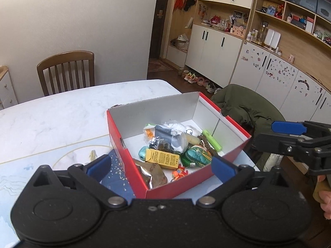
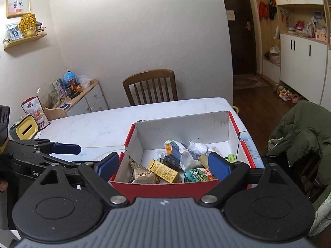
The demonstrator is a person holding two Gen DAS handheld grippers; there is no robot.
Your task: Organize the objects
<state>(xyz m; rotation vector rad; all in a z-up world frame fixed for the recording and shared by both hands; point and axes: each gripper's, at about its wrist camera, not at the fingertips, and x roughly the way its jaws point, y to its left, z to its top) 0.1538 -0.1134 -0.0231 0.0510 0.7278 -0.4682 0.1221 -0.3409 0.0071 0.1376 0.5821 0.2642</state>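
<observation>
Red box (image 2: 165, 188) beside draped chair (image 2: 306, 144)

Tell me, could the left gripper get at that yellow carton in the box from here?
Probably yes: the left gripper is open, the red box has no lid, and the yellow carton lies on top.

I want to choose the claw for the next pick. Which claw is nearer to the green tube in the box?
Probably the right claw: the green tube lies beside its right finger. The left claw sits toward the box's opposite side.

Box (image 1: 159, 122) on table (image 1: 62, 111) — packets (image 1: 162, 157) inside, chair (image 1: 66, 72) behind the table
</observation>
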